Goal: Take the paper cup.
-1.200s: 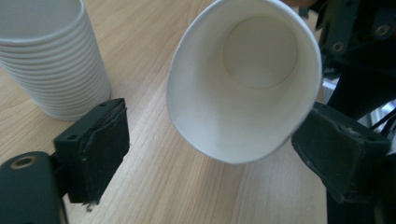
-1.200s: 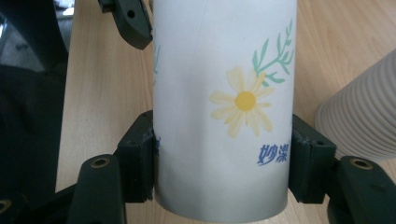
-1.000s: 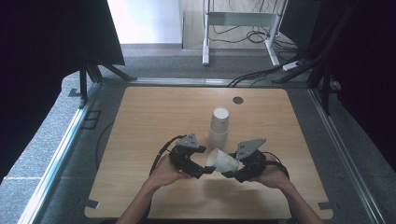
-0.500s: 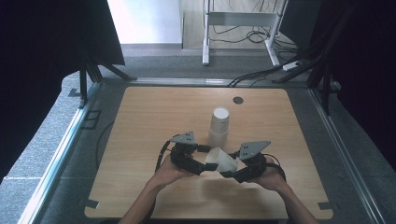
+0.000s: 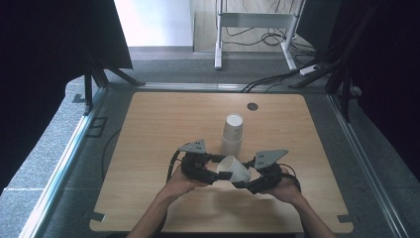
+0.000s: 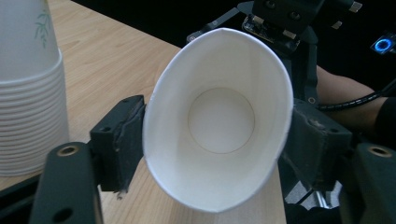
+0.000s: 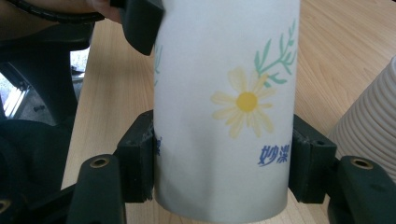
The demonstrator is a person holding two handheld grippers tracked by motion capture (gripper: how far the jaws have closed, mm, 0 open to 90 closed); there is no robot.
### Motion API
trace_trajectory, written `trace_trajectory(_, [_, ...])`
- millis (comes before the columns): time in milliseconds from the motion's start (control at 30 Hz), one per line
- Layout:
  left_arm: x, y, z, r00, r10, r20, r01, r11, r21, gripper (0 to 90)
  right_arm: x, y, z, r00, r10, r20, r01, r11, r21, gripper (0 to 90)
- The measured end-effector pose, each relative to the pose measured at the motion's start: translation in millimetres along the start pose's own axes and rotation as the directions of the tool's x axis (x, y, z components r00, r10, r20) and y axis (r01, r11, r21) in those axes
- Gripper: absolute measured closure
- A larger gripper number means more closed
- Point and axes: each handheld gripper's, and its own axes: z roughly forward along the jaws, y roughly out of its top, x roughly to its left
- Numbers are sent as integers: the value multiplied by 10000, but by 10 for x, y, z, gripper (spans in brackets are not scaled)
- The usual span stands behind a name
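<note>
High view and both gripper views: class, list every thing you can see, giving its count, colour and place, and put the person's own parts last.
single paper cup: one, white with a yellow daisy and blue lettering, lying level above the table's near middle, clamped at both ends.
cup stack: one, white, upside down on the table just beyond the held cup.
round cap: one, dark, set in the table's far side.
table: one, light wood.
left tongs: black, jaws have just been closing, now pressing the cup's rim into an oval.
right tongs: black, shut on the cup's base end.
hands: two, entering from the bottom edge.
</note>
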Motion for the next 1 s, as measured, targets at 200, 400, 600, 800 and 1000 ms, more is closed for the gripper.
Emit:
trace_trajectory(200, [-29, 26, 2, 9990, 300, -318, -289, 9990, 340, 330, -16, -16, 40, 10000, 26, 12, -26, 9998, 201, 356])
trace_trajectory(400, [-65, 101, 15, 9954, 674, -681, -616, 9946, 832, 345, -33, -20, 65, 9996, 198, 183, -204, 9993, 324, 306])
trace_trajectory(600, [-97, 180, 18, 9892, 1006, -1063, -864, 9877, 1300, 346, -44, -19, 61, 9982, 363, 470, -385, 9982, 460, 201])
trace_trajectory(800, [-124, 257, 18, 9799, 1357, -1464, -1062, 9754, 1932, 346, -58, -34, 43, 9963, 403, 764, -449, 9973, 589, 181])
trace_trajectory(1000, [-129, 316, 4, 9654, 1714, -1964, -1170, 9581, 2613, 345, -76, -57, 1, 9939, 455, 1005, -519, 9967, 621, 179])
